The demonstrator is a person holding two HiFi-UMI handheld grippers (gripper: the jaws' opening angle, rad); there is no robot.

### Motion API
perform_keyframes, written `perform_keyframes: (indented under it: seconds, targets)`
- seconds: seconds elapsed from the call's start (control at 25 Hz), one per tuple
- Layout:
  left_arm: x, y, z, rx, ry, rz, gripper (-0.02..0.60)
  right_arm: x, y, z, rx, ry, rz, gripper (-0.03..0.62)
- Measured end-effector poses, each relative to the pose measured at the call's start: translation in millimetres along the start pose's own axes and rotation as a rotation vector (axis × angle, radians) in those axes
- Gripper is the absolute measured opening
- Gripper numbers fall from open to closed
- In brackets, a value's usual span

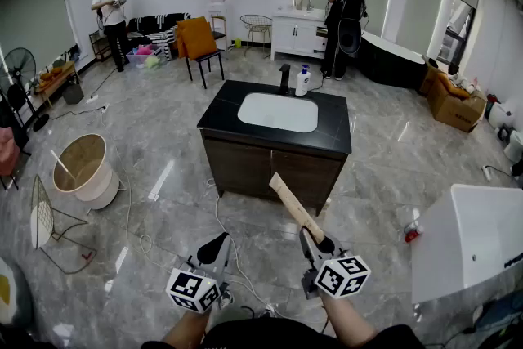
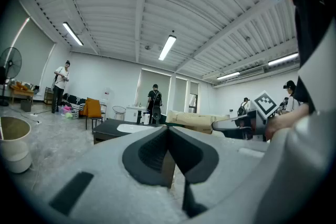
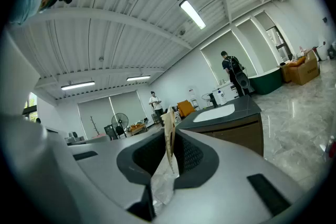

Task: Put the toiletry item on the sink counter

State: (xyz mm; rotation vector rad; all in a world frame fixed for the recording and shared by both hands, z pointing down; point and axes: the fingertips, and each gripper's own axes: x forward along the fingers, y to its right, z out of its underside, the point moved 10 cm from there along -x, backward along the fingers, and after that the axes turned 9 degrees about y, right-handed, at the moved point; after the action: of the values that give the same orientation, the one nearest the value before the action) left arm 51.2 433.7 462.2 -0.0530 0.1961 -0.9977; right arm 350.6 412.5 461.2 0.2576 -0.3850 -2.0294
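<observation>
Toiletry packet (image 1: 296,207) clamped in right gripper (image 1: 315,239) fingers, short of sink counter (image 1: 335,123) front edge; left gripper (image 1: 219,246) fingers together, empty.

A staged studio hall: freestanding sink counter (image 1: 336,123), white vanity (image 1: 297,34), loose cables (image 1: 217,212) over bare polished floor (image 1: 163,106)

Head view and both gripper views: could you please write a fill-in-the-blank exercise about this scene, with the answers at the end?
1. The right gripper is shut on a flat tan packet, while the shut left gripper holds ____.
2. The sink counter has a black top and a ____ basin.
3. The pump bottle stands on that counter beside the black ____.
Missing words: nothing; white; faucet.
</observation>
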Motion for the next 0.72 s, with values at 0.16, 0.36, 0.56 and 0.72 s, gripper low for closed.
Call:
perform_keyframes:
  seconds: [0.16,0.36,0.56,0.72]
  targets:
    - [-2,4,3,0.002,-0.011,-0.015,0.002,-5,2,-1,0.015,0.012,-0.025,0.043]
    - [-6,5,3,0.013,-0.027,-0.021,0.002,-6,6,-2,0.058,0.013,-0.051,0.044]
    - [-6,1,5,0.029,-0.078,-0.015,0.002,5,10,0,0.069,-0.002,-0.073,0.046]
    - [-4,-17,7,0.033,-0.093,-0.005,0.002,27,6,6,0.075,-0.019,-0.092,0.046]
